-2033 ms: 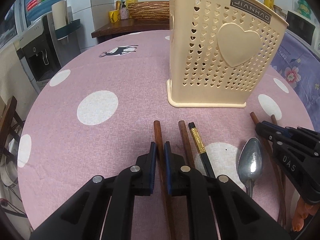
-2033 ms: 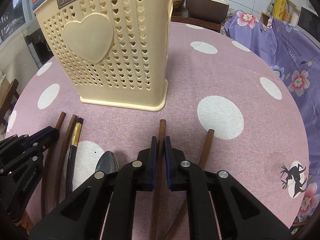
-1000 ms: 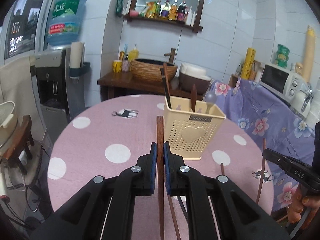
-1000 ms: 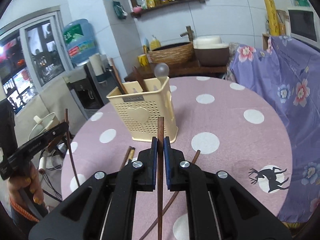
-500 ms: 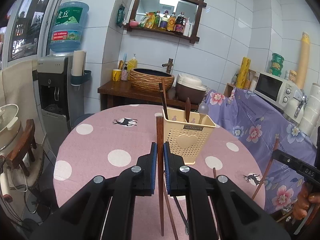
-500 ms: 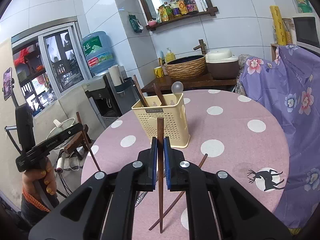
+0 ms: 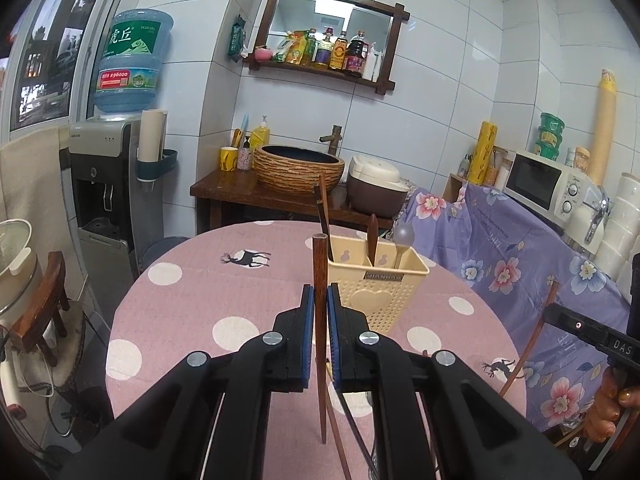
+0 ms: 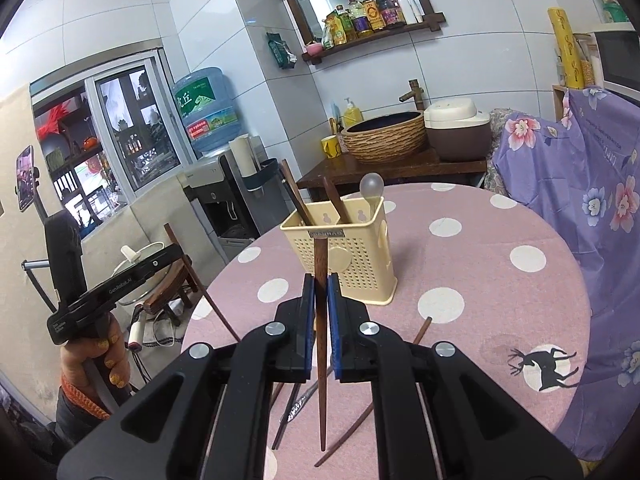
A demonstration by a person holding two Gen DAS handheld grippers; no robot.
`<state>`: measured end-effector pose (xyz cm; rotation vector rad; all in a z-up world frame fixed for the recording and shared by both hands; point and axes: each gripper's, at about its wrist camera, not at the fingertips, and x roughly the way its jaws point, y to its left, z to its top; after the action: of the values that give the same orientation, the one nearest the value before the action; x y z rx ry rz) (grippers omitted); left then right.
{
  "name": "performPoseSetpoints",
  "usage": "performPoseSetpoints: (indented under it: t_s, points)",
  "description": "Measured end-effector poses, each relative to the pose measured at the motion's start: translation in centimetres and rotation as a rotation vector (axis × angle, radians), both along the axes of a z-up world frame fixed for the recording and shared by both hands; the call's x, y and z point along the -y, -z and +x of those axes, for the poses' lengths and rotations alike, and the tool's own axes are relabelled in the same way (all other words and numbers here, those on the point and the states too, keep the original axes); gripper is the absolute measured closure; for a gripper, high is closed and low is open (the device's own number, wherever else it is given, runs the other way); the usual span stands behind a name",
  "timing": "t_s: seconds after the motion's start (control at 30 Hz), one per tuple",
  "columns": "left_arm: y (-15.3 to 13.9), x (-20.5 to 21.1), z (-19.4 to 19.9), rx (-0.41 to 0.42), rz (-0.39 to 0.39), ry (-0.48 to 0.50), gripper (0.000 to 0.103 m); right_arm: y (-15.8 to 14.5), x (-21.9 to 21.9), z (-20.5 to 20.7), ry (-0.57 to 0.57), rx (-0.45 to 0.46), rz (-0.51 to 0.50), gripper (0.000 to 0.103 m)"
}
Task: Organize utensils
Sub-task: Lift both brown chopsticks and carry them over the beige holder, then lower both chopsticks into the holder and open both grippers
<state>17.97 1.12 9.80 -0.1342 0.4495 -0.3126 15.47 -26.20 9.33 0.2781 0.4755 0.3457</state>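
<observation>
Each tool, left (image 7: 320, 312) and right (image 8: 320, 300), squeezes one brown chopstick (image 7: 319, 280) (image 8: 320, 276). Before, both were down on the table (image 7: 192, 292); now they're lifted high.

Utensil holder (image 8: 340, 260) on table (image 8: 500, 300); loose chopsticks (image 8: 374, 396) on table before holder; sink counter (image 8: 392, 168) behind table.

utensils (image 8: 294, 194) crowd holder (image 8: 340, 260) mouth (left side), bare tablecloth (image 8: 500, 300) around

Left gripper (image 7: 320, 312) and right gripper (image 8: 320, 304) both held raised and level, jaws clamped nearly shut, each pinching a thin stick upright between its blue pads, one hand per handle.
</observation>
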Motion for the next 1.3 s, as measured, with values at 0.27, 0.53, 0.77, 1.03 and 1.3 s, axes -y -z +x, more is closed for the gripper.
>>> performPoseSetpoints:
  t_s: [0.27,0.53,0.77,1.03,1.3]
  points:
    - [-6.1,0.7,3.7,0.060,-0.047,0.039,0.095,-6.1,-1.1,3.7,0.015,0.126,-0.029,0.096]
    - [-13.4,3.0,8.0,0.174,-0.089,0.027,0.095,-14.2,-1.4,9.2,0.150,0.300,-0.051,0.096]
    - [-10.1,5.3,12.3,0.145,-0.053,-0.021,0.095,-11.3,-2.5,14.5,0.245,0.282,-0.105,0.096]
    - [-2.7,6.0,13.8,0.029,-0.007,-0.020,0.095,-4.0,-3.2,17.2,0.235,0.145,-0.128,0.096]
    - [0.5,5.9,14.9,-0.050,-0.002,-0.024,0.095,-1.5,-2.9,18.2,0.241,0.083,-0.119,0.097]
